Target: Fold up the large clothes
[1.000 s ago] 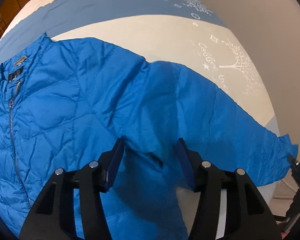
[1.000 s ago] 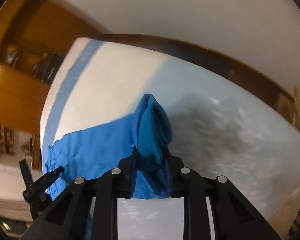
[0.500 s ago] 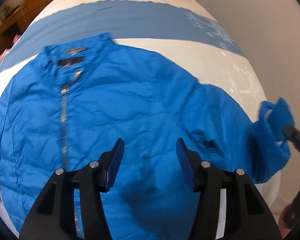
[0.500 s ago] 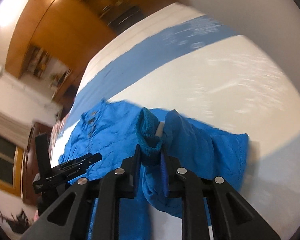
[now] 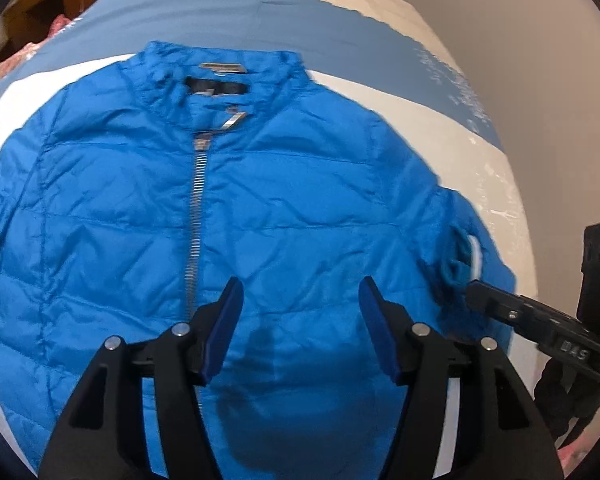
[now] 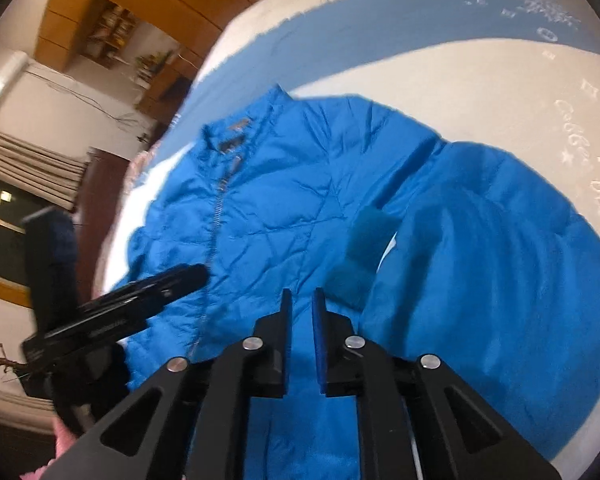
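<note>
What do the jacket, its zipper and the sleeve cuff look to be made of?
Jacket: thin synthetic shell, nylon-like, with a slight sheen and crinkles; quilted seams suggest padding. Zipper: silvery, shiny teeth, probably metal, though coated plastic is possible. Cuff: duller, darker, soft-looking knit, likely ribbed; too blurred to be sure.
</note>
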{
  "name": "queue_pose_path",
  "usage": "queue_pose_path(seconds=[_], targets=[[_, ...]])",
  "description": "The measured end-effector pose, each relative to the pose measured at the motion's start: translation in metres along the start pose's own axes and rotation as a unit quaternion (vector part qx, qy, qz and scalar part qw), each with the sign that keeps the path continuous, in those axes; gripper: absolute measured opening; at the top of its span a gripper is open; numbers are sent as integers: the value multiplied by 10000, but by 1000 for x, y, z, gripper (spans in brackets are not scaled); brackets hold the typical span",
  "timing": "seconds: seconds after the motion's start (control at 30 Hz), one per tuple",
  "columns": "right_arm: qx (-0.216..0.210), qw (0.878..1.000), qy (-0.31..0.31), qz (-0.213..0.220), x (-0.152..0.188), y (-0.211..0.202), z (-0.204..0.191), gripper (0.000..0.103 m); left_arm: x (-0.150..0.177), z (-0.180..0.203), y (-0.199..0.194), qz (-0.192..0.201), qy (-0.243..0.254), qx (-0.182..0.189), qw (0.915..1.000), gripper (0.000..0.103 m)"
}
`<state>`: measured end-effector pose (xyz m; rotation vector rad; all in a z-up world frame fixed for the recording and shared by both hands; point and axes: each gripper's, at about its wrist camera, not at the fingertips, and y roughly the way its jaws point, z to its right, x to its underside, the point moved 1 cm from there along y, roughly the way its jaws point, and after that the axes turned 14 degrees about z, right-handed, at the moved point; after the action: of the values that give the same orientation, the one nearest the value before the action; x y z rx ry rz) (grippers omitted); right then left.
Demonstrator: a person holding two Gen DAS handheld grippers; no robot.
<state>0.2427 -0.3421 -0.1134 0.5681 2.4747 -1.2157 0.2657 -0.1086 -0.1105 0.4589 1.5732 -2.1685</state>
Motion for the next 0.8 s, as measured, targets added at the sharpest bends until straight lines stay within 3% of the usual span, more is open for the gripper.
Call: queue_pose_path(seconds=[0.03,0.17,0.3,0.4,0.43,0.47,0.53,0.67,0.73,0.8], targets=[[-20,9999,16,125,1,-13,3,28,-1,8,0,-4,50,129,9999,66],[263,9971,244,672,1,-80,38,29,-4,51,11,-71,400,550,9977,72],[1073,9872,694,952,12,-129,99,29,-4,98,33,-265,679,968,9926,76],[1421,9762,1250,1059,27,-153,145,29,1,124,57,-473,806,1090,9896,76],[1480,9738,1348,1082,31,-157,154,29,2,126,63,-507,825,1084,9894,71],[1577,9702,1470,1104,37,-162,165,29,4,128,68,-533,846,1054,9894,52],[1641,9663,1637,1117,45,-167,179,29,6,129,79,-653,743,1122,9887,29],[1706,9645,1709,1069,52,-160,185,29,5,122,69,-373,456,1334,9893,18],[1705,9656,1665,1036,51,-154,183,29,0,114,51,-92,344,1404,9894,16],[1655,9674,1617,1027,48,-152,180,29,-8,98,25,332,282,1244,9913,15]])
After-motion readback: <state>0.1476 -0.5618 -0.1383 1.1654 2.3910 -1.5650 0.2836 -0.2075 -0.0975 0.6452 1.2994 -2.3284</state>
